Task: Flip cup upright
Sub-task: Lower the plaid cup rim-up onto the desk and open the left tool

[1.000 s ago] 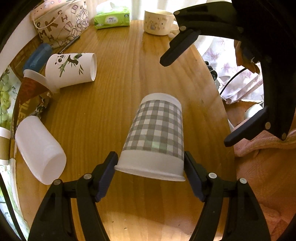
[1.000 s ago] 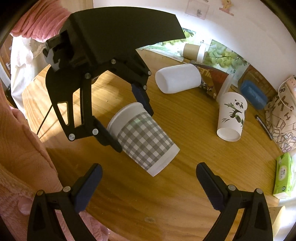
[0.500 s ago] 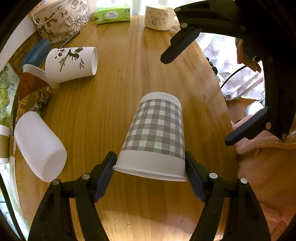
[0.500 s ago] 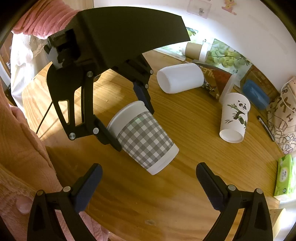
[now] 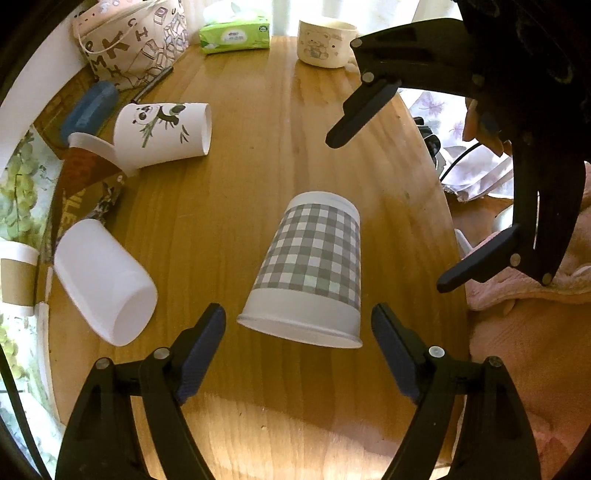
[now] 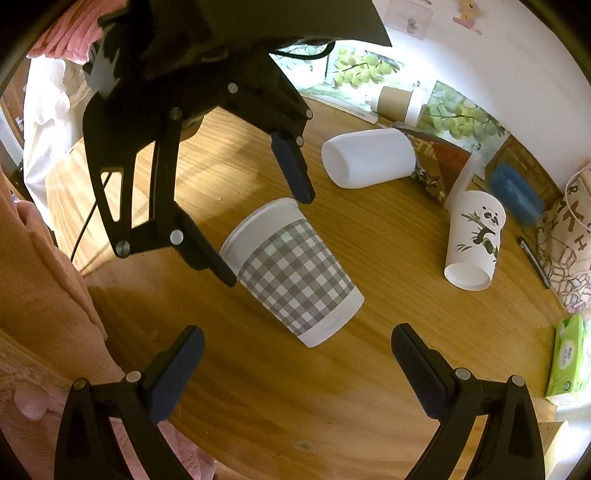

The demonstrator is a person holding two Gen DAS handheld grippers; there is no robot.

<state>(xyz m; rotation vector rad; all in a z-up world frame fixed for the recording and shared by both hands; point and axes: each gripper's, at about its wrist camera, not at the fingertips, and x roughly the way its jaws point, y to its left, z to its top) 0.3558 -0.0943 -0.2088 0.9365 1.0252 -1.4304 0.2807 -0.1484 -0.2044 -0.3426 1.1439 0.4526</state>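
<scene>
A grey-and-white checked paper cup [image 5: 314,266] lies on its side on the wooden table [image 5: 243,155], rim toward my left gripper. It also shows in the right wrist view [image 6: 295,273]. My left gripper [image 5: 299,332] is open, its fingers on either side of the cup's rim with a gap on both sides; in the right wrist view it [image 6: 266,236] straddles the rim end. My right gripper [image 6: 295,354] is open and empty, just off the cup's base end; in the left wrist view it [image 5: 384,214] hovers to the right.
A plain white cup [image 5: 105,280] and a panda cup [image 5: 162,133] lie on their sides at the left. A mug [image 5: 325,42], tissue pack [image 5: 234,35], printed bag [image 5: 133,44], blue case [image 5: 88,110] and sleeved cup [image 5: 16,273] line the table's edges. Pink cloth [image 5: 524,332] lies to the right.
My left gripper has opened off the checked cup, which now lies free on the table. The right gripper has hardly moved.
</scene>
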